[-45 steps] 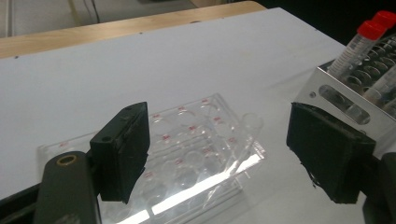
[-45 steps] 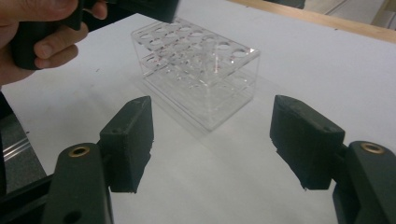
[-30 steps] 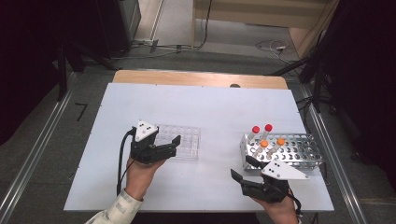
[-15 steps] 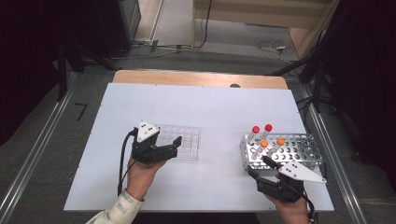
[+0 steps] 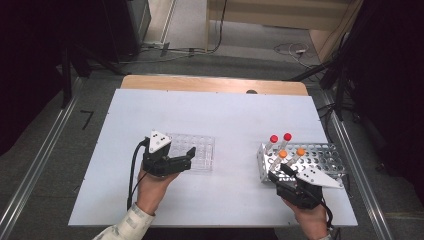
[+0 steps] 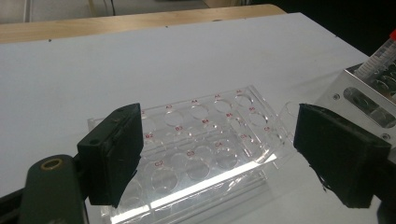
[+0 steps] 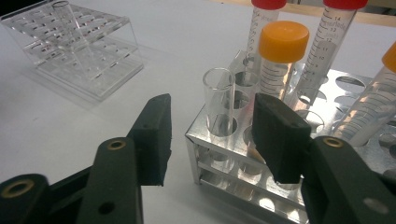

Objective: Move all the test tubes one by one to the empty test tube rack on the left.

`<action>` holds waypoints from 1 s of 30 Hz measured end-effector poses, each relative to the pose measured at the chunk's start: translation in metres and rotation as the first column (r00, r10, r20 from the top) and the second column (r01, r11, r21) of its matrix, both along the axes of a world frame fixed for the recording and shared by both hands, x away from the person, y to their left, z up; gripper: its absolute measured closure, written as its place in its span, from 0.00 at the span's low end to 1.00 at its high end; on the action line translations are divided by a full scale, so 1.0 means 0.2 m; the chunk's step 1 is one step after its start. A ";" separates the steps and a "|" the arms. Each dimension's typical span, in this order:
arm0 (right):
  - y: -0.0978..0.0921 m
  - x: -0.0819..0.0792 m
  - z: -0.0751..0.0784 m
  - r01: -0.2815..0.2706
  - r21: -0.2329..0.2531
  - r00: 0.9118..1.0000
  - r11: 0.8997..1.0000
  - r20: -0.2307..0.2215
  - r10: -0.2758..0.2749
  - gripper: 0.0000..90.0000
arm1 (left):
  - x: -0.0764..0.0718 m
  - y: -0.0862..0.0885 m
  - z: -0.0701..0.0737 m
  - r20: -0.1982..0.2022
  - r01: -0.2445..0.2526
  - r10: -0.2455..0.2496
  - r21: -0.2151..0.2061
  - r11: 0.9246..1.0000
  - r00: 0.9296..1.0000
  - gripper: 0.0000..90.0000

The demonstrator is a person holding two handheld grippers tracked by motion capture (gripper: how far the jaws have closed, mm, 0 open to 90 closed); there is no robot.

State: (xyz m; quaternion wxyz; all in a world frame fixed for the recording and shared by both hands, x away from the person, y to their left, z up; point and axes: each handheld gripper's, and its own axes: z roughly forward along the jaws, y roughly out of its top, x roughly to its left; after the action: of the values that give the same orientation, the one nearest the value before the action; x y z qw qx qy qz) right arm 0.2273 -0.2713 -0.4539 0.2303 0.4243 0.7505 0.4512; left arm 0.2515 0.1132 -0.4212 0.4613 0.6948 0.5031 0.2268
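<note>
1. The right hand-held gripper (image 5: 283,174) has moved right to the metal rack (image 5: 320,156) on the white bench (image 5: 225,115); its released jaws now flank an uncapped glass tube (image 7: 219,100) in the near-left corner, probably to grasp it.
2. The rack also holds two red-capped tubes (image 5: 274,139) and two orange-capped tubes (image 5: 283,154).
3. The left hand-held gripper (image 5: 186,159) stays released beside the clear plastic rack (image 6: 205,135), which holds one glass tube.

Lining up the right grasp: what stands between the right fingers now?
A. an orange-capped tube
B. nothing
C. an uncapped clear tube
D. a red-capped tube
C: the uncapped clear tube stands in the metal rack's near corner, between the open right gripper's fingers, not yet touched.
</note>
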 end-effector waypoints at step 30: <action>0.03 0.04 -0.05 0.031 -0.049 0.999 0.998 0.040 -0.029 0.80 | 0.00 -0.01 0.00 -0.005 0.008 -0.008 -0.003 1.000 1.000 0.18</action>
State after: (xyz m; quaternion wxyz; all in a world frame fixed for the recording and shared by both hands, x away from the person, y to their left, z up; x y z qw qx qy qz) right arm 0.2359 -0.2655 -0.4631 0.2622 0.4209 0.7504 0.4370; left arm 0.2514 0.1117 -0.4220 0.4622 0.6965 0.5018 0.2226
